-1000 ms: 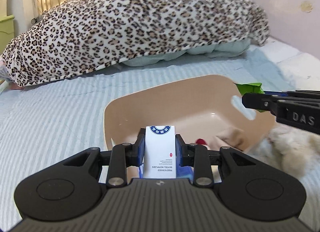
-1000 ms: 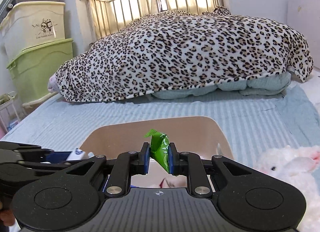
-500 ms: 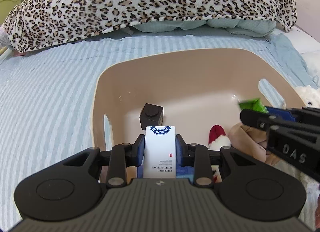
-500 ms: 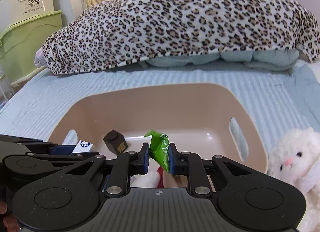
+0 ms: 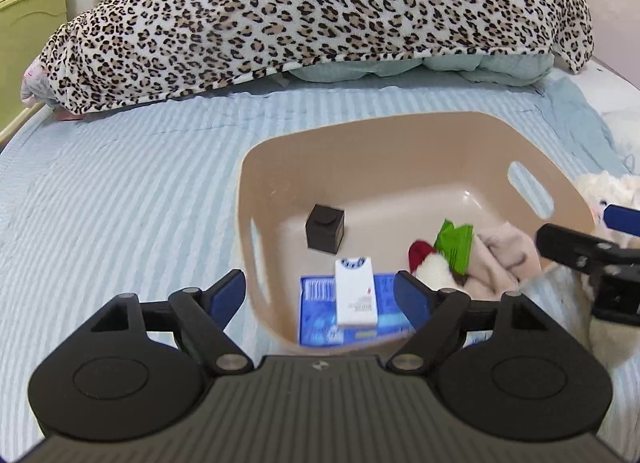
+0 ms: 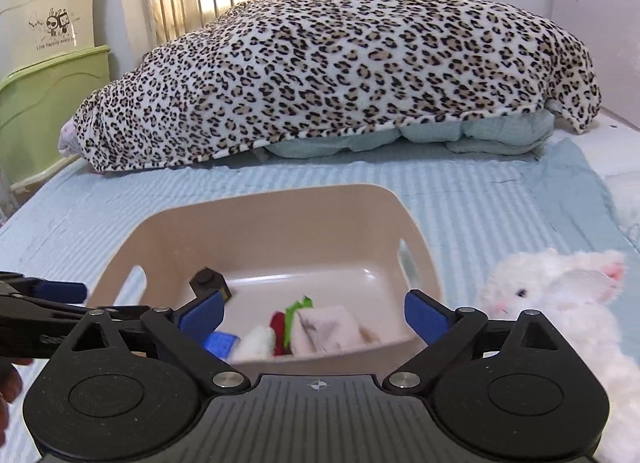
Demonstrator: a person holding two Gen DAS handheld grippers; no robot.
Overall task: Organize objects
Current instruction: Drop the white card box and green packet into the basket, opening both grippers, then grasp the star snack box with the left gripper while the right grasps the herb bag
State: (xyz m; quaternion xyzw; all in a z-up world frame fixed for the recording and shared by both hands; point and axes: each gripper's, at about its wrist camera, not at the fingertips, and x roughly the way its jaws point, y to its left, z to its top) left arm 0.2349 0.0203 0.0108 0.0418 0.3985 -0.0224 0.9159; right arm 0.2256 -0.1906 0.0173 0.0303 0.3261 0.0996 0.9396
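Both grippers hang spread wide and empty over the near edge of the beige basket (image 5: 400, 131): the left gripper (image 5: 320, 295) and the right gripper (image 6: 314, 313). The white box (image 5: 355, 291) lies flat on a blue packet (image 5: 316, 303) inside, its long axis running away from the left camera, logo end far. The green packet (image 5: 454, 247) leans tilted against a pink cloth (image 5: 506, 255) near the basket's right side.

white box (image 5: 355, 292) in beige basket (image 5: 400, 131), jaws apart
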